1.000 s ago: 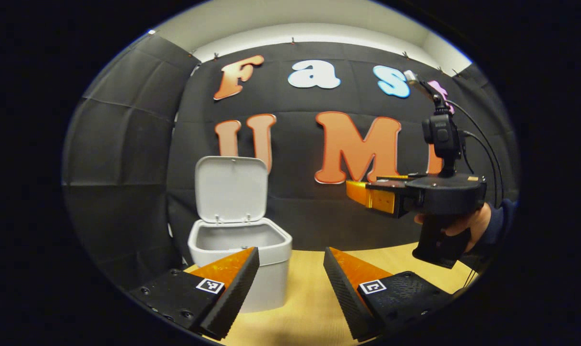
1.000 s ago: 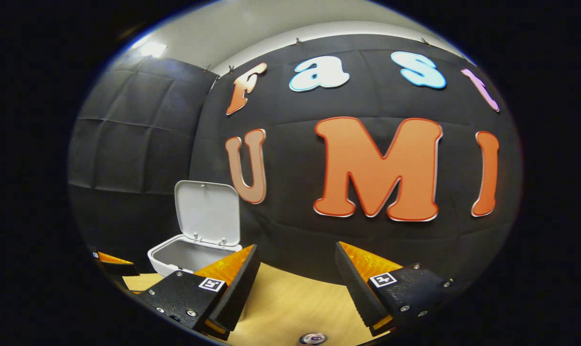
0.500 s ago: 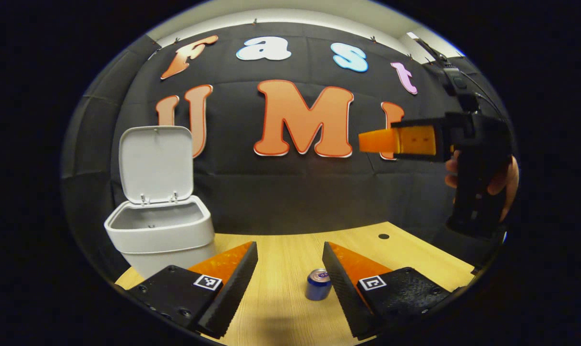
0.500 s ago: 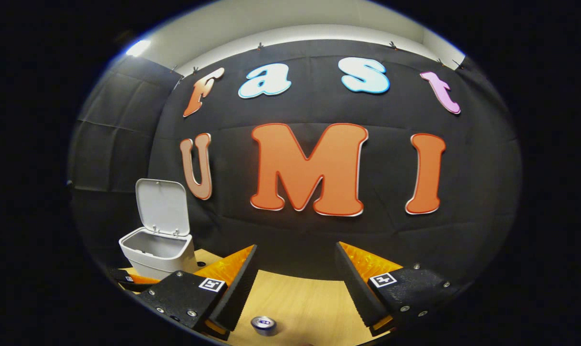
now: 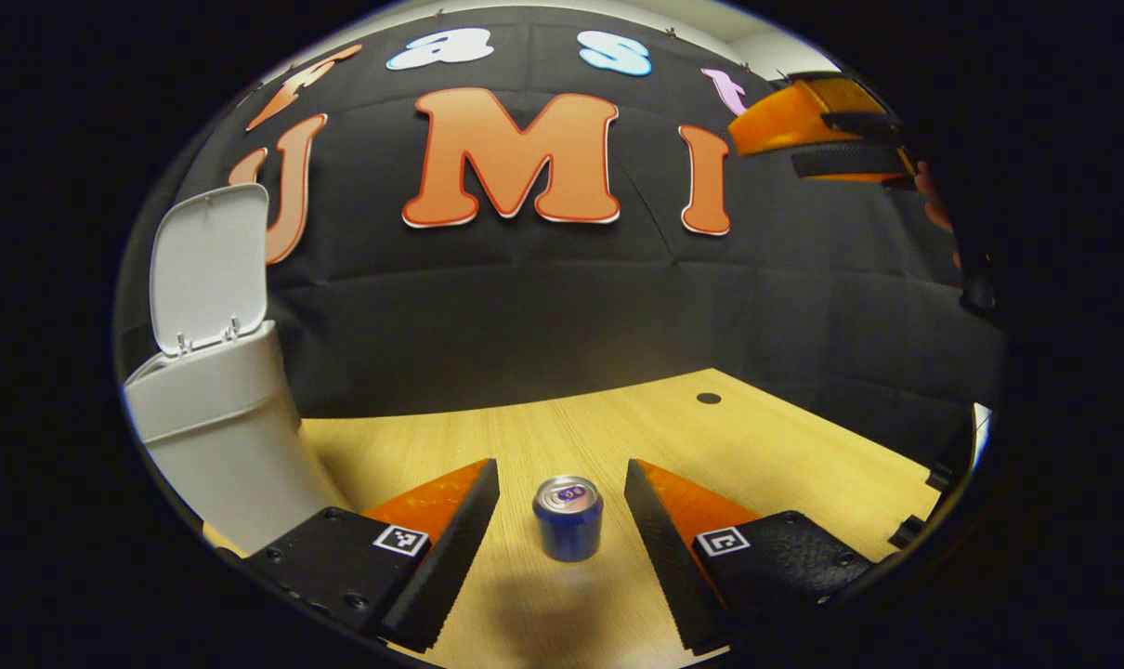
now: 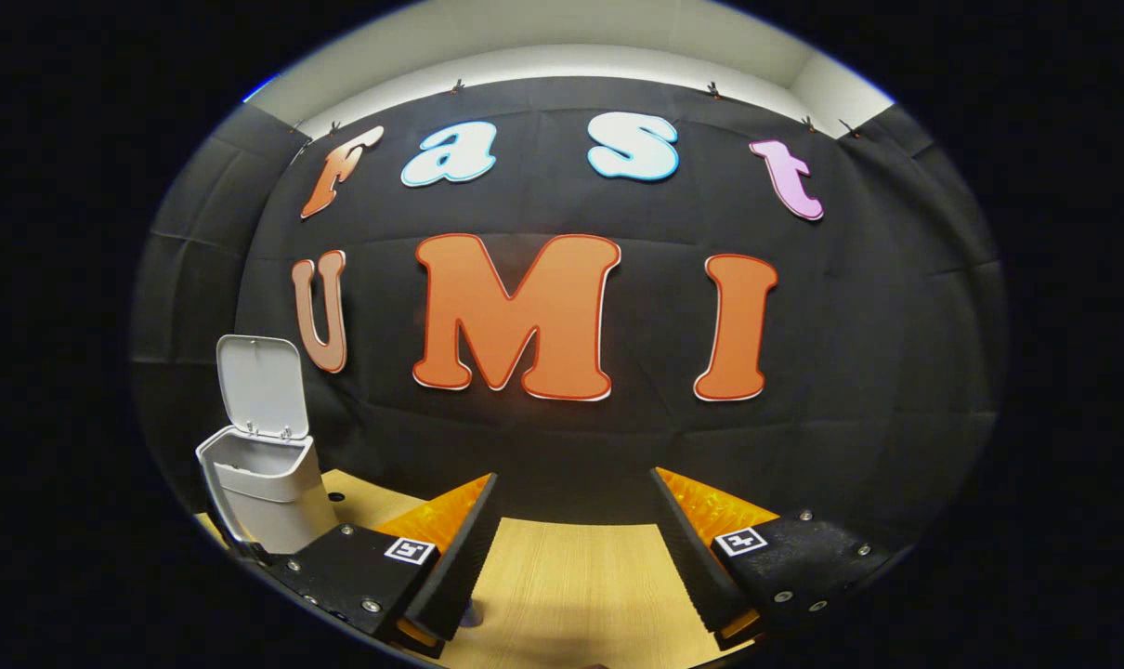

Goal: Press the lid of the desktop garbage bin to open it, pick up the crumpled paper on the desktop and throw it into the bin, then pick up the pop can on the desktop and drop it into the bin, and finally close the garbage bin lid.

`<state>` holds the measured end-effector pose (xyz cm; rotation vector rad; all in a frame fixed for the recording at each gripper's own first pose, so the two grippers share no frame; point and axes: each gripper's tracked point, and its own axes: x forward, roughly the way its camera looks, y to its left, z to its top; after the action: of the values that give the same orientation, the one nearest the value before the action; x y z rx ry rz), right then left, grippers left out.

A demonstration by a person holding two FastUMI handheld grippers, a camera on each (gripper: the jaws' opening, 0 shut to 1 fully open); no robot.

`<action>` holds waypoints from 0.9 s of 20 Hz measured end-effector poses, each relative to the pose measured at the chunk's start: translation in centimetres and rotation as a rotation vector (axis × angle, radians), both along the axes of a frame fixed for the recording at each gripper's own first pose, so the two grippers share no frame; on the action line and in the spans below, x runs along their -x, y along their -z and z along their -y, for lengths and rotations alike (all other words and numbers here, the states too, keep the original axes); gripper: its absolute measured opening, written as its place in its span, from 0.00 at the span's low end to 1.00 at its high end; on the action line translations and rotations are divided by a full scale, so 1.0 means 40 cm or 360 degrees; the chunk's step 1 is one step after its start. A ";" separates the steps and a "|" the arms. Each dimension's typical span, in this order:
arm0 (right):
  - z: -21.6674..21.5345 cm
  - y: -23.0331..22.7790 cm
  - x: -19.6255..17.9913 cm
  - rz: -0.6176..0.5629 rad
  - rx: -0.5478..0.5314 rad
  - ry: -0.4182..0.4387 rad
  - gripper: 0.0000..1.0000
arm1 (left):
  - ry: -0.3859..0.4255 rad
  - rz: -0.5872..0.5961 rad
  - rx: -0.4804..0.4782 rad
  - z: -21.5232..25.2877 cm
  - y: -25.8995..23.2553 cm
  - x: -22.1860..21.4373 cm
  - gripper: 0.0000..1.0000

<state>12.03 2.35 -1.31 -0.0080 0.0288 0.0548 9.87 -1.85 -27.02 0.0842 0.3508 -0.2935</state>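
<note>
A blue pop can (image 5: 568, 518) stands upright on the wooden desktop (image 5: 766, 455), right between the tips of my open left gripper (image 5: 562, 478), untouched by either finger. The white garbage bin (image 5: 211, 418) stands at the left with its lid (image 5: 207, 266) raised. In the left gripper view my right gripper (image 5: 808, 125) hangs high at the upper right, held by a hand. In the right gripper view my right gripper (image 6: 576, 492) is open and holds nothing, well above the desk, with the bin (image 6: 263, 492) far to its left, lid (image 6: 257, 386) up.
A small dark hole (image 5: 708, 398) marks the desktop behind the can. The black cloth wall closes off the back and left. The desk's right edge (image 5: 938, 483) lies near the right side of the left gripper view.
My left gripper has swung right and dipped toward the desk, so the can now sits centred between its fingertips. The right gripper has pulled back and right; the bin looks smaller and farther left.
</note>
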 end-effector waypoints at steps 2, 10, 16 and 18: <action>0.024 0.012 0.018 -0.0016 0.0020 0.0039 0.93 | -0.0001 -0.0039 -0.0014 0.004 0.054 -0.025 0.90; 0.081 0.020 0.061 -0.0066 0.0083 0.0135 0.93 | -0.0037 -0.0277 -0.0058 0.023 0.284 -0.127 0.93; 0.132 0.041 0.080 -0.0113 0.0141 0.0206 0.94 | -0.0022 -0.0308 -0.0082 0.035 0.333 -0.164 0.87; 0.147 0.052 0.080 -0.0134 0.0136 0.0223 0.93 | -0.0015 -0.0316 -0.0090 0.051 0.333 -0.174 0.86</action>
<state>8.84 -3.53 -3.40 -0.0887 0.1158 -0.0865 16.83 -3.87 -40.35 0.1093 0.5565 -0.2833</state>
